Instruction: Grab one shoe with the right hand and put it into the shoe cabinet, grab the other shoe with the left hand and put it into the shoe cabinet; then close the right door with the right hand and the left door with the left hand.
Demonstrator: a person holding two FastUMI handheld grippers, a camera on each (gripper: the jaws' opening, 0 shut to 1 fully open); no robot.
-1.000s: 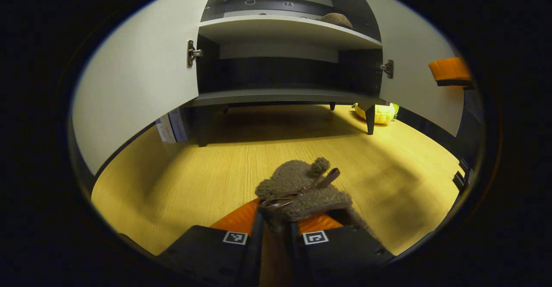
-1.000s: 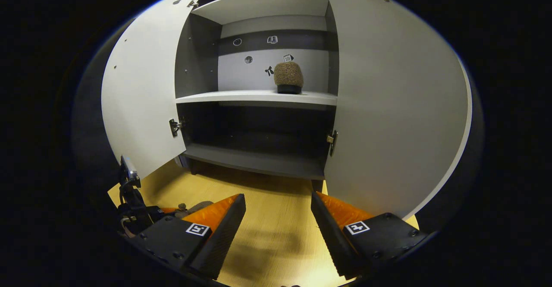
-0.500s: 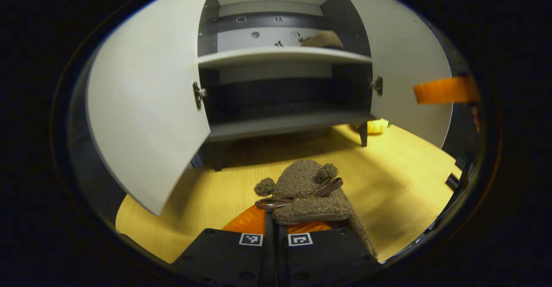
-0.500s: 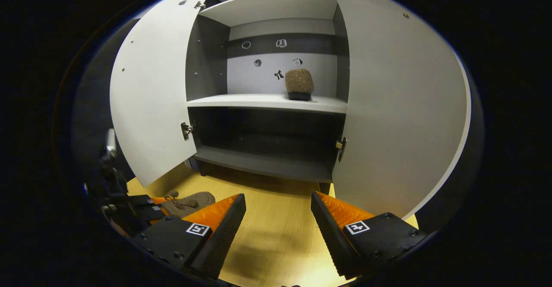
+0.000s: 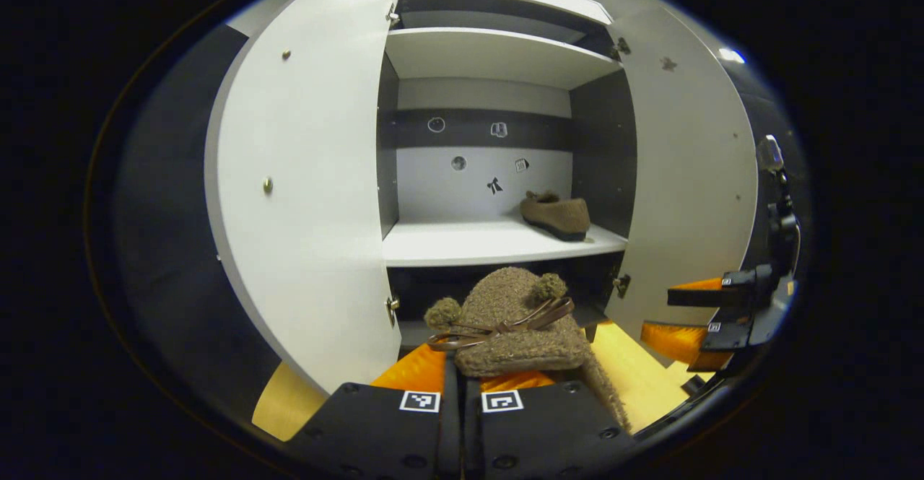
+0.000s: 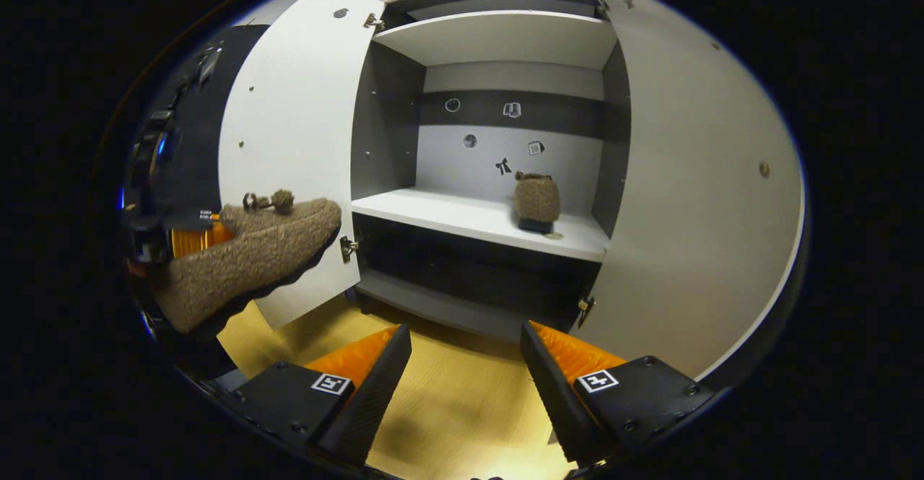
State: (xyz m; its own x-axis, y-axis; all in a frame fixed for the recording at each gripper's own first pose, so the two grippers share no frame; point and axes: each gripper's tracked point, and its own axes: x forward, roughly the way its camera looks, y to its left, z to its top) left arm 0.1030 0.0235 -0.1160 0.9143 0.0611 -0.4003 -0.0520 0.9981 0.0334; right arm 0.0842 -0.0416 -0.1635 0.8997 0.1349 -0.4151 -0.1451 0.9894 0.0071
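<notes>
Moved: left gripper (image 5: 462,386) has risen from near the floor to shelf height, carrying its shoe (image 5: 509,325) up toward the cabinet (image 5: 498,54).
Left gripper: fingers drawn together, clamped on the heel end of the brown fuzzy shoe; in the right gripper view it sits at the left (image 6: 191,238) with the shoe (image 6: 253,256) held in the air in front of the left door (image 6: 289,141), toe pointing to the opening.
Right gripper: jaws wide apart and holding nothing (image 6: 465,372), above the wood floor (image 6: 462,408) in front of the cabinet; in the left gripper view it shows at the right edge (image 5: 693,317).
Other shoe: resting on the middle shelf (image 5: 469,242), at its right end near the back wall (image 5: 556,214); from the right gripper view (image 6: 536,202).
Doors: both swung open, right door (image 6: 693,198) too.
</notes>
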